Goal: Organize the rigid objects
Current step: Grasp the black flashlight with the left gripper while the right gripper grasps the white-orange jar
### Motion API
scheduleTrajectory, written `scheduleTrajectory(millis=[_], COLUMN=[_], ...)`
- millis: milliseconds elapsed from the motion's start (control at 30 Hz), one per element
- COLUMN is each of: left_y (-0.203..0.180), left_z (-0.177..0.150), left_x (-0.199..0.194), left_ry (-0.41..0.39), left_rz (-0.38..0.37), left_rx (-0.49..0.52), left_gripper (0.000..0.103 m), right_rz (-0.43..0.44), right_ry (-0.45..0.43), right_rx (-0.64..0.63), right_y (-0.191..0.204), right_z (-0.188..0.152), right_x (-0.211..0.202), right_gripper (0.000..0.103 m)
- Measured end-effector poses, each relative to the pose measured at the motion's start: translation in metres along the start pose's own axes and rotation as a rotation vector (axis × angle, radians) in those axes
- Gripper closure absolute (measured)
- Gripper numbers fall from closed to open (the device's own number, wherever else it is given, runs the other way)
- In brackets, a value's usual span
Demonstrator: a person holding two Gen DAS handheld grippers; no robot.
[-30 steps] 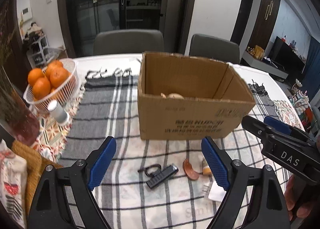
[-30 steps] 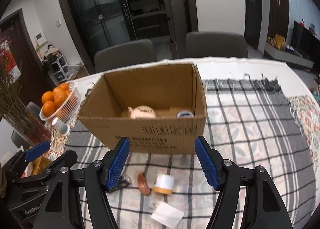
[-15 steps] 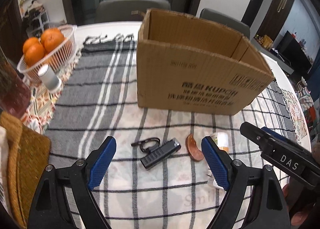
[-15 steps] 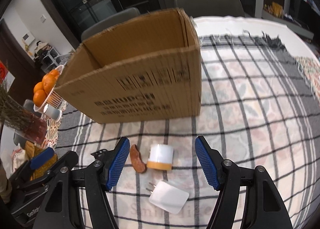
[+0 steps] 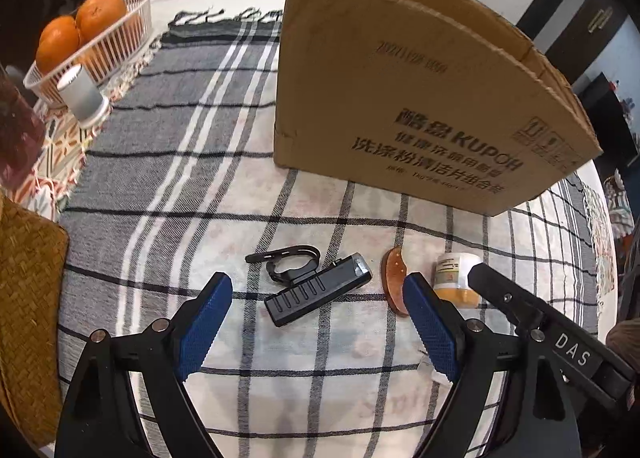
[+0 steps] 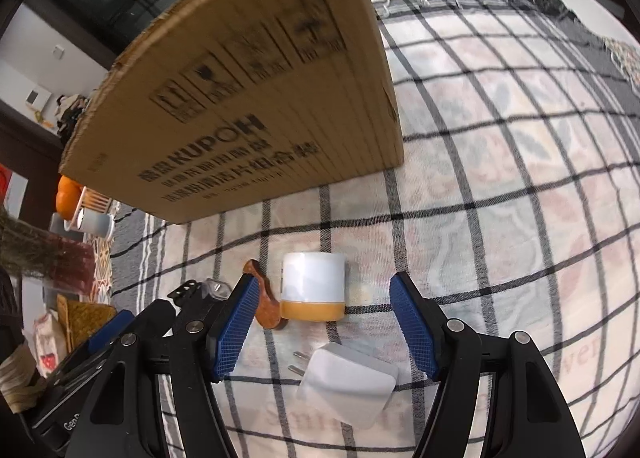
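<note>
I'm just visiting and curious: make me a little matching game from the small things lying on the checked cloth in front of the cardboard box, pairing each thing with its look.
Things:
1. bike light
2. wooden piece
3. small jar
4. plug adapter

Looks:
a. white body with an orange-yellow base, standing between the open right gripper fingers
b. all white, two metal prongs pointing left
c. black bar with a strap loop, ahead of the open left gripper
d. reddish-brown, curved, lying flat

Pairs: 1-c, 2-d, 3-a, 4-b

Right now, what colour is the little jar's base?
Orange-yellow under a white body, clearest in the right wrist view.
</note>
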State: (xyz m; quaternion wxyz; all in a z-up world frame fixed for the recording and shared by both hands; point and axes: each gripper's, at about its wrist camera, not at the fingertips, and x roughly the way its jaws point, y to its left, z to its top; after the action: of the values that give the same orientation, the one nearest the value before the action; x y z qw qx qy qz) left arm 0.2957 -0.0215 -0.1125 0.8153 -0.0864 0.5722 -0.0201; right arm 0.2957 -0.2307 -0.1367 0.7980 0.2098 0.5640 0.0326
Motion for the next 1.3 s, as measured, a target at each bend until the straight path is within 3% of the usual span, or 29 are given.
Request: scheduleTrajectory(millis=[733, 1033, 1167, 1300], left_y=[0.012, 0.022, 0.021, 0.019], left_z=[0.005, 0.012, 0.013, 0.013], left_x=[0.047, 0.062, 0.063, 0.063], left_ry=[0.074, 0.09, 0.087, 0.086], left_rz=[0.028, -0.009, -0.021, -0.032], left_rx=[-0.116, -0.131, -0.118, -0.103], left_gripper=[0.017, 0.029, 0.031, 0.032], right_rz=[0.006, 0.001, 0.011, 0.011], right_ry=[0.037, 0.045, 0.053, 0.051], right_rx=[0.056, 0.045, 0.043, 0.041], right_y=[-0.007, -0.001, 0.0, 0.001], right_z=[0.005, 0.004, 0.004, 0.002], right_x=[0.025, 0.033, 0.036, 0.036], right_gripper=[0.036, 0.047, 0.062, 0.062])
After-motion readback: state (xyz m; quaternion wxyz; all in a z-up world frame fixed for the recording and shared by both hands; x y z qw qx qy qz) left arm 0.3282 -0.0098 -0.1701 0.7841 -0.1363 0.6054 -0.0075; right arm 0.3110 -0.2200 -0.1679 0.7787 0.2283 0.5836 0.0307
